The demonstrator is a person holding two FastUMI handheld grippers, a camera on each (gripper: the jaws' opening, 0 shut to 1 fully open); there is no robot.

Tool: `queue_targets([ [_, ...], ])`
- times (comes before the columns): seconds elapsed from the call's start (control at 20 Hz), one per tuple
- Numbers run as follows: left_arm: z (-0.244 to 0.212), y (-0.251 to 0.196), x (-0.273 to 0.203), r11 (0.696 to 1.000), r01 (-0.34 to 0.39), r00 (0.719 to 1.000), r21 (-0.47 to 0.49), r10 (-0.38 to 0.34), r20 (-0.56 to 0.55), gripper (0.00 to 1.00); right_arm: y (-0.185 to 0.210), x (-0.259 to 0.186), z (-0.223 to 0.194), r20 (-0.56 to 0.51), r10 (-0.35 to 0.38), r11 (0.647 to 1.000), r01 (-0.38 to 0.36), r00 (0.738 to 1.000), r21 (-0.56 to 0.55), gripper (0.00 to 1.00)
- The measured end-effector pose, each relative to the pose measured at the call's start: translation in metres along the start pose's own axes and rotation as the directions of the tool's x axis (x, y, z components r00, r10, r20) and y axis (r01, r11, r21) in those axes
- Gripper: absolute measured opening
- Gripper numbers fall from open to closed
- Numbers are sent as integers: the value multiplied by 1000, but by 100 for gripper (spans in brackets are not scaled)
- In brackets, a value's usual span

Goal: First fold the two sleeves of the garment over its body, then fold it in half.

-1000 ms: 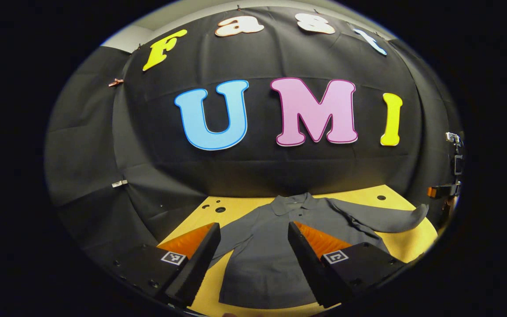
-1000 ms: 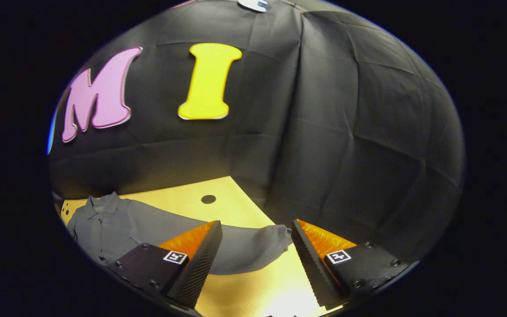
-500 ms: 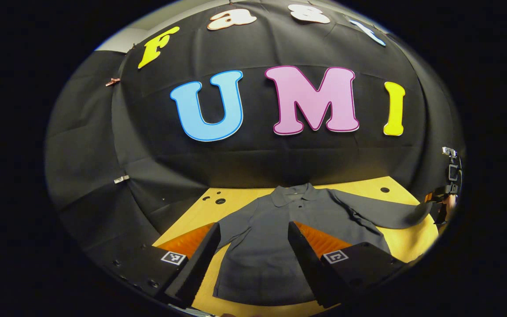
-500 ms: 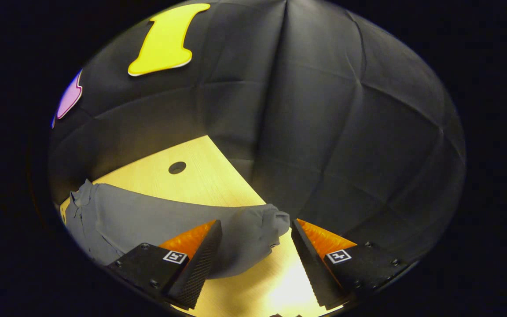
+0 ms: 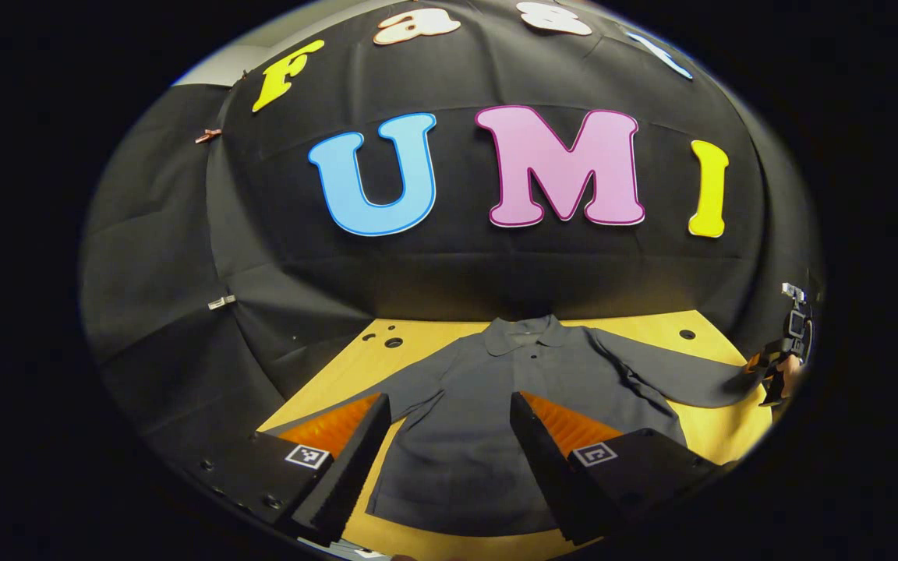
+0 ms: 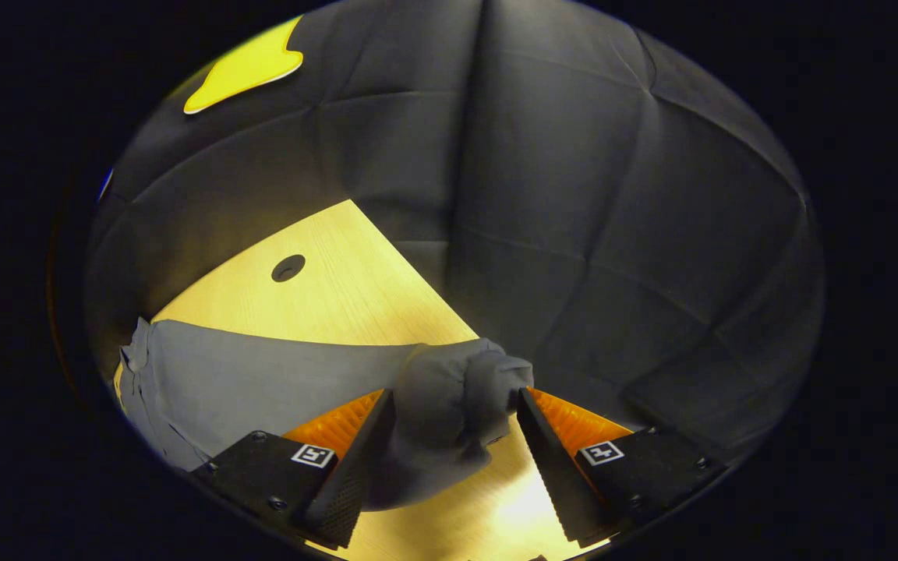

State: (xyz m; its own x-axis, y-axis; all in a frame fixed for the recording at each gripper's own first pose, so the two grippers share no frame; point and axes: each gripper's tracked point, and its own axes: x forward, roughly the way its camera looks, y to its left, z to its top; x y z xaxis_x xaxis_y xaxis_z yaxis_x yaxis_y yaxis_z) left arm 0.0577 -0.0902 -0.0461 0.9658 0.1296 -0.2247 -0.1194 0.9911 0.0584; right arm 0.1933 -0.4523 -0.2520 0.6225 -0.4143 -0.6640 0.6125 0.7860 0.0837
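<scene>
A dark grey long-sleeved shirt (image 5: 496,405) lies flat on the yellow wooden table (image 5: 710,323), its collar (image 5: 523,335) toward the far wall. My left gripper (image 5: 449,399) hovers open above the shirt's near hem, with nothing between its fingers. One sleeve (image 5: 675,378) stretches out to the right, where the other gripper (image 5: 780,362) sits at its end. In the right gripper view, the bunched cuff (image 6: 457,393) of that sleeve lies between the fingers of my right gripper (image 6: 451,397), which stands open around it. The other sleeve (image 5: 410,386) lies spread to the left.
The black cloth wall closes in right behind the table's far edge and its right side (image 6: 574,273). Round holes (image 5: 394,342) (image 6: 288,268) mark the tabletop (image 6: 340,296) near the back. Bare wood lies beside the outstretched sleeve.
My right gripper has moved forward and down onto the sleeve end, so the cuff now sits between its fingers. My left gripper has drawn back slightly, showing more of the shirt.
</scene>
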Motion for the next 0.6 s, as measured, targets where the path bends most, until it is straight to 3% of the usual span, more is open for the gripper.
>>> queue_targets([
  [0.2,0,2,-2,1000,-12,1000,-6,12,1,98,0,3,2,-11,2,1000,-2,1000,9,95],
  [0.3,-2,2,-4,1000,-16,1000,-11,16,-5,98,-4,5,0,-20,3,1000,-3,1000,17,75],
  [0.35,-3,3,-6,1000,-17,1000,-12,17,-7,97,-4,6,-1,-29,10,1000,-9,1000,21,48],
  [0.4,-3,4,-8,1000,-19,1000,-11,19,-9,97,-3,1,-3,-35,20,999,-19,999,26,52],
  [0.5,-5,9,-11,1000,-28,1000,-12,28,-11,98,7,0,-3,-30,34,999,-34,999,19,14],
  [0.6,-7,11,-11,999,-30,999,-19,29,-16,98,14,-1,-1,-27,40,999,-41,999,-22,9],
])
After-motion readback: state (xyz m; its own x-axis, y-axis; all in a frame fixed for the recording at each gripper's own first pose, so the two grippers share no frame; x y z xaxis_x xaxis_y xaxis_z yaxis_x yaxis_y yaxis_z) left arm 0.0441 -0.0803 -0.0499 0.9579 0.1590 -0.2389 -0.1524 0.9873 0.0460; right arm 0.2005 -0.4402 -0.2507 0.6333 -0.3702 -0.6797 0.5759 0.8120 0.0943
